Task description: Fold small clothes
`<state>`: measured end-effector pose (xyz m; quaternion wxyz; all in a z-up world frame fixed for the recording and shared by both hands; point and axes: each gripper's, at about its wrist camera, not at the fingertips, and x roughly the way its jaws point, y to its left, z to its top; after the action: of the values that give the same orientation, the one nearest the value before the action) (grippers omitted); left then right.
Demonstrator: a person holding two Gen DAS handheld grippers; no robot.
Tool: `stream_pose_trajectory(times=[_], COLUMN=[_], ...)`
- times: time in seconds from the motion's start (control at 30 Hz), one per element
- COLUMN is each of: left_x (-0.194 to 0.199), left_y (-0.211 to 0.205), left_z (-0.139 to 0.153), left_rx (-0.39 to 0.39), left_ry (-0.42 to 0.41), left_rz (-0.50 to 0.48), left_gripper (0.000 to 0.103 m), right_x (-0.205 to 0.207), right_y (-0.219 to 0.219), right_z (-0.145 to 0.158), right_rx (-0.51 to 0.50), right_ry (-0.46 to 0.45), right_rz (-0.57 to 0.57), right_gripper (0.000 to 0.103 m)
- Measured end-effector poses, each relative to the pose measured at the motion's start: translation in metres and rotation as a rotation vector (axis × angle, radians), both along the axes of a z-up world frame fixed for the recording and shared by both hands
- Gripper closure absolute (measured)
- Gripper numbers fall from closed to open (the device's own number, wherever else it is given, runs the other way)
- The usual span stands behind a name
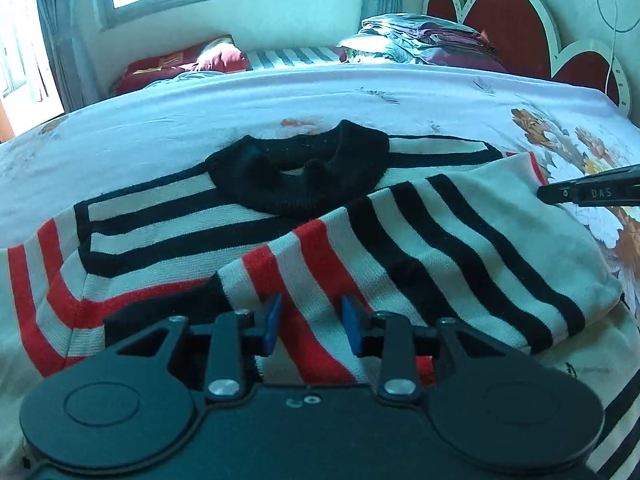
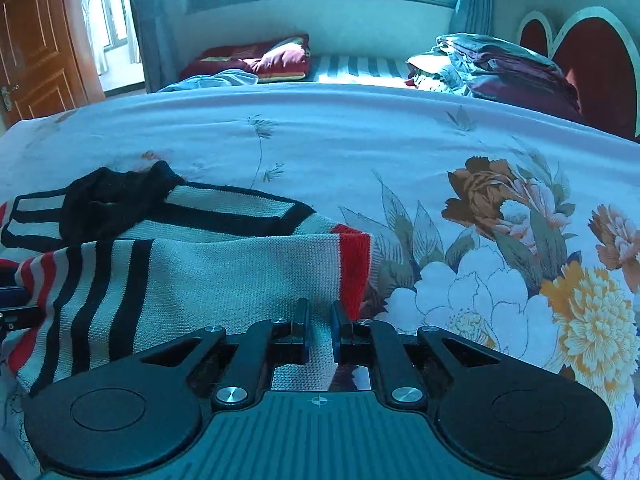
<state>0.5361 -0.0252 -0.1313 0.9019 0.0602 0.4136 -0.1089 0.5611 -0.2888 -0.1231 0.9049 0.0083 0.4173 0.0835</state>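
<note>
A small striped sweater (image 1: 168,220) in white, black and red lies flat on the bed, its black collar (image 1: 300,172) at the far side. One sleeve (image 1: 420,248) is folded across the body. My left gripper (image 1: 310,326) sits open over the sleeve's red-striped end, cloth between the blue pads. My right gripper (image 2: 320,328) is nearly shut, with the white knit of the sleeve (image 2: 224,276) between its pads near the red band (image 2: 354,268). The right gripper's tip also shows in the left wrist view (image 1: 560,192).
The bed has a white floral sheet (image 2: 500,240). Folded bedding (image 1: 424,40) and red pillows (image 1: 180,66) lie at the far side by the window. A red heart-shaped headboard (image 1: 516,20) stands right. A wooden door (image 2: 36,40) is far left.
</note>
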Motion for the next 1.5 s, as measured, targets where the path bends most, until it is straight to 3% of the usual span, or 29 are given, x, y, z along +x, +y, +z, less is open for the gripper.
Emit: stream_pose_trajectory(times=[0.37, 0.5, 0.57, 0.63, 0.7, 0.8, 0.9, 0.97, 1.03, 1.07, 1.13, 1.17, 1.2, 1.27, 1.3, 1.33, 1.43, 1.5], left_x=[-0.003, -0.021, -0.024, -0.028, -0.028, -0.025, -0.016, -0.01, -0.002, 0.002, 0.008, 0.01, 0.01, 0.008, 0.008, 0.008, 0.005, 0.003], left_y=[0.001, -0.004, -0.011, -0.009, -0.001, 0.018, 0.04, 0.046, 0.042, 0.042, 0.049, 0.055, 0.059, 0.063, 0.064, 0.063, 0.055, 0.039], left_z=[0.003, 0.015, 0.005, 0.001, 0.008, 0.016, 0.017, 0.017, 0.014, 0.01, 0.004, 0.004, 0.006, 0.005, 0.004, 0.004, 0.015, 0.024], left_rx=[0.004, -0.024, 0.006, -0.004, -0.021, -0.005, -0.019, -0.03, 0.01, 0.027, 0.039, 0.023, 0.025, 0.039, 0.034, 0.036, 0.034, 0.027], left_ry=[0.008, -0.037, 0.008, -0.005, -0.011, -0.056, -0.042, -0.036, -0.033, -0.024, -0.021, -0.014, -0.011, -0.02, -0.024, -0.027, -0.056, -0.101], left_rz=[-0.004, -0.041, -0.057, -0.053, -0.041, 0.01, 0.072, 0.067, 0.036, 0.028, 0.041, 0.047, 0.054, 0.051, 0.051, 0.051, 0.06, 0.036], left_gripper=[0.072, 0.071, 0.07, 0.07, 0.07, 0.071, 0.072, 0.072, 0.07, 0.068, 0.067, 0.066, 0.066, 0.066, 0.066, 0.066, 0.072, 0.068], right_x=[-0.048, -0.078, -0.086, -0.093, -0.089, -0.071, -0.043, -0.019, -0.004, 0.004, 0.015, 0.021, 0.026, 0.033, 0.034, 0.033, 0.027, 0.016], right_y=[0.005, 0.01, 0.018, 0.026, 0.03, 0.029, 0.049, 0.072, 0.092, 0.102, 0.11, 0.099, 0.083, 0.056, 0.054, 0.056, 0.059, 0.063], right_z=[0.005, 0.019, 0.011, 0.002, 0.007, 0.022, 0.028, 0.023, 0.016, 0.011, 0.0, -0.004, -0.006, -0.007, -0.005, -0.002, 0.004, 0.013], right_rx=[-0.036, -0.008, -0.003, -0.043, -0.051, 0.043, 0.085, 0.116, 0.148, 0.146, 0.046, 0.03, 0.066, 0.152, 0.138, 0.053, 0.049, 0.081], right_ry=[0.027, -0.008, 0.039, 0.029, 0.026, -0.042, -0.088, -0.071, -0.06, -0.053, -0.048, -0.06, -0.042, -0.009, -0.014, -0.032, -0.037, -0.072], right_rz=[0.023, 0.048, 0.066, 0.077, 0.086, 0.071, 0.084, 0.124, 0.156, 0.172, 0.151, 0.095, 0.044, 0.011, 0.011, -0.017, 0.026, 0.051], right_gripper=[0.092, 0.092, 0.092, 0.092, 0.092, 0.092, 0.092, 0.092, 0.092, 0.092, 0.093, 0.093, 0.103, 0.103, 0.103, 0.103, 0.103, 0.103])
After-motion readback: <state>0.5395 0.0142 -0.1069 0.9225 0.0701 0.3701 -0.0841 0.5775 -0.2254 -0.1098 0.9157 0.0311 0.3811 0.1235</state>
